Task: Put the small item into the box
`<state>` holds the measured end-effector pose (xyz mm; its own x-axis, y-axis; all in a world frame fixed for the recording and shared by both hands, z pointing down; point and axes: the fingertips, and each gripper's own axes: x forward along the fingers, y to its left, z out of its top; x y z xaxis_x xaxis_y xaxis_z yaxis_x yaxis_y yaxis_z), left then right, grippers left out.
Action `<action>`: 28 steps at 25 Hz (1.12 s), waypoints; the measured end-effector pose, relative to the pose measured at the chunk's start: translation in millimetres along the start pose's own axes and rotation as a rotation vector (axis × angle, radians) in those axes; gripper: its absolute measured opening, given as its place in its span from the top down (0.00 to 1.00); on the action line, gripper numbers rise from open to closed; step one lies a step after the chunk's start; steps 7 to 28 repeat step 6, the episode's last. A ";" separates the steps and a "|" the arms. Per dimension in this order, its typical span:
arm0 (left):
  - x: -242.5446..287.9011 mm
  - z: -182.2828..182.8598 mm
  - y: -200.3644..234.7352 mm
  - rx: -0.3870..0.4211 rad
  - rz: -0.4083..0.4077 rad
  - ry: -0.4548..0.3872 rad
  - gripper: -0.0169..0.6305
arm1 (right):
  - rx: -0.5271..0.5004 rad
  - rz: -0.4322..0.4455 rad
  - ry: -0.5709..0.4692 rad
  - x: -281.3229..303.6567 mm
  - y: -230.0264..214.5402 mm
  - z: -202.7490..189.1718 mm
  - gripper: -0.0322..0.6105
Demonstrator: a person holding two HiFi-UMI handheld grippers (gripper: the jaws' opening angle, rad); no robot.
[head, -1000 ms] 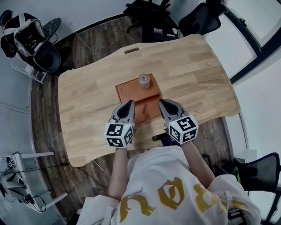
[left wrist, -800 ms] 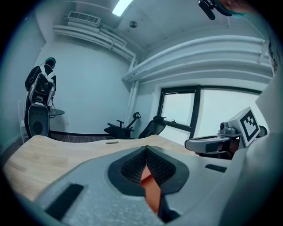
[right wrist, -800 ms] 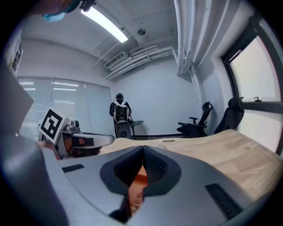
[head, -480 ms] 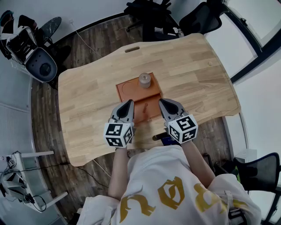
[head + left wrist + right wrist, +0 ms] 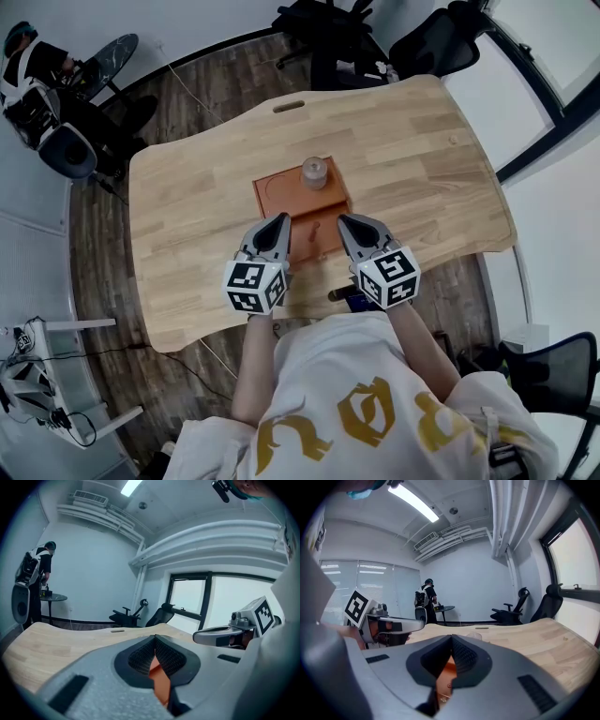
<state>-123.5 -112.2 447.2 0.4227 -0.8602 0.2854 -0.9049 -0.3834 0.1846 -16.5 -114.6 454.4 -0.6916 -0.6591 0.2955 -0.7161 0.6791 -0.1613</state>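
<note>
An orange-brown box (image 5: pixel 279 192) lies open and flat at the table's middle. A small round grey jar (image 5: pixel 314 173) stands on its far half. A thin small item (image 5: pixel 317 228) lies on the near half. My left gripper (image 5: pixel 280 219) and right gripper (image 5: pixel 344 220) hover side by side over the box's near edge, both shut and holding nothing. In the left gripper view the shut jaws (image 5: pixel 154 639) show only a sliver of orange box (image 5: pixel 160 684) between them. The right gripper view's jaws (image 5: pixel 451 638) also meet over the orange box (image 5: pixel 446 672).
The wooden table (image 5: pixel 187 187) has a curved edge and a slot handle (image 5: pixel 288 106) at its far side. Office chairs (image 5: pixel 323 42) stand behind it. A person with gear (image 5: pixel 33 75) is at the far left. A dark object (image 5: pixel 343 296) sits at the near edge.
Both grippers stay almost still over the box's near edge. The person at the far left has shifted, and the head view has moved slightly.
</note>
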 end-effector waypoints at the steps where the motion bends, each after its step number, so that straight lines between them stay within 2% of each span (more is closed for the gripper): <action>1: 0.0 1.0 -0.9 0.002 -0.005 -0.001 0.96 | -0.001 0.001 0.000 0.1 0.6 0.3 0.93; 28: -0.3 -2.4 -2.1 -0.007 -0.011 0.006 0.96 | -0.009 0.015 0.006 -0.6 3.6 0.7 0.93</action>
